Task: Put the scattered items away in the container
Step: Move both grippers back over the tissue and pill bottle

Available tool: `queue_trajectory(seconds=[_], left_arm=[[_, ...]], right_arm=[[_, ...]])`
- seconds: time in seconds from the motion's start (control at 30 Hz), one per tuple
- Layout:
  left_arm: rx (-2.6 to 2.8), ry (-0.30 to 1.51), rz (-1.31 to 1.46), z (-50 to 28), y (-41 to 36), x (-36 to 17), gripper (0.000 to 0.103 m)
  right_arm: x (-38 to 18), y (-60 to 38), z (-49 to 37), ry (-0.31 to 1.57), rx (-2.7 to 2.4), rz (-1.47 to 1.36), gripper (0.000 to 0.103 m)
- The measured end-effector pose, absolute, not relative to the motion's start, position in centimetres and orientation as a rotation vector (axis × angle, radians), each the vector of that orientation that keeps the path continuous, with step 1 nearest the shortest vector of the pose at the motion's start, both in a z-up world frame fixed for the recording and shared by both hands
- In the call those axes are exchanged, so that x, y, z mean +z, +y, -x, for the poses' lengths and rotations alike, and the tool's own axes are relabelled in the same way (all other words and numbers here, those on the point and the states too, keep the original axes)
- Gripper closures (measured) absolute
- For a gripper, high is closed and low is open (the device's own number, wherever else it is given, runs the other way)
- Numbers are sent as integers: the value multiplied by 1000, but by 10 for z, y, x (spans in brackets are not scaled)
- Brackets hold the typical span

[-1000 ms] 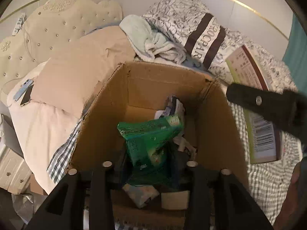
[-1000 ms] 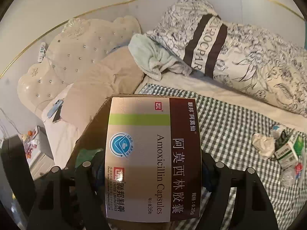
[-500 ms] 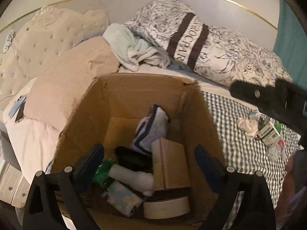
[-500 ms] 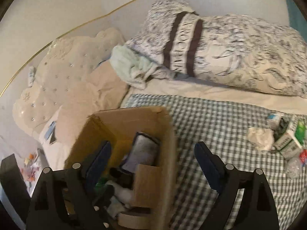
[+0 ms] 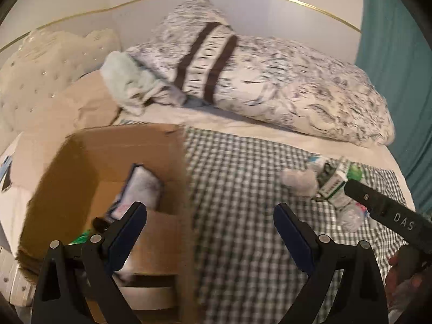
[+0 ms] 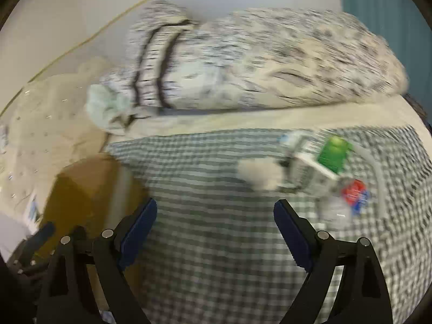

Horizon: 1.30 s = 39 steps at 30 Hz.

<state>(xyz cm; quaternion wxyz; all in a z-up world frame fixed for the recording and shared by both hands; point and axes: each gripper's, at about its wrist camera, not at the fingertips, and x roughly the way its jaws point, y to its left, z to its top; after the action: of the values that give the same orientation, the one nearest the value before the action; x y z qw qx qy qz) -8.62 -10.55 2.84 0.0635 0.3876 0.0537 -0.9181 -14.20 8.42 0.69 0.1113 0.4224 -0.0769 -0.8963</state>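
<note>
The cardboard box [image 5: 113,145] sits on the bed at the left and holds several items, among them a pouch and a brown carton. It also shows in the right wrist view [image 6: 89,189]. My left gripper [image 5: 210,224] is open and empty, over the box's right wall. My right gripper [image 6: 216,221] is open and empty above the checked cloth. A small pile lies on the cloth to the right: a crumpled tissue [image 5: 298,181], a white and green carton [image 5: 334,186] and a clear wrapper [image 5: 351,216]. The same tissue [image 6: 259,172], carton [image 6: 321,167] and a red-labelled wrapper [image 6: 353,191] show blurred.
A checked cloth [image 5: 243,189] covers the bed. A large patterned pillow [image 5: 270,81], a pale green towel [image 5: 127,83] and a beige cushion [image 5: 89,102] lie behind the box. A teal curtain [image 5: 399,54] hangs at the right. The tufted headboard [image 5: 40,59] stands at the left.
Both grippers opened and let go: the green packet and the amoxicillin box dropped into the cardboard box. Both grippers have since swung right, toward the pile on the checked cloth.
</note>
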Motion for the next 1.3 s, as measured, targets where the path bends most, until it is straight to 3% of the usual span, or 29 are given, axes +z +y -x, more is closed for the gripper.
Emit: queue_trajectory(seconds=[0.2, 0.47, 0.83, 1.17, 1.3], left_arm=[[-2816, 148, -1193, 120, -52, 22, 6], [-2801, 99, -1379, 173, -2, -27, 5], [-2774, 185, -1521, 227, 15, -72, 6], [-2717, 259, -1591, 262, 12, -101, 5], [-2727, 280, -1615, 271, 17, -106, 6]], right_arm=[[-7, 151, 155, -316, -2754, -1319, 14], [-40, 194, 178, -356, -2835, -1469, 14], [-86, 221, 201, -389, -2846, -1665, 14], [-100, 230, 211, -591, -2880, -1621, 14], [-109, 228, 221, -582, -2875, -1662, 14]])
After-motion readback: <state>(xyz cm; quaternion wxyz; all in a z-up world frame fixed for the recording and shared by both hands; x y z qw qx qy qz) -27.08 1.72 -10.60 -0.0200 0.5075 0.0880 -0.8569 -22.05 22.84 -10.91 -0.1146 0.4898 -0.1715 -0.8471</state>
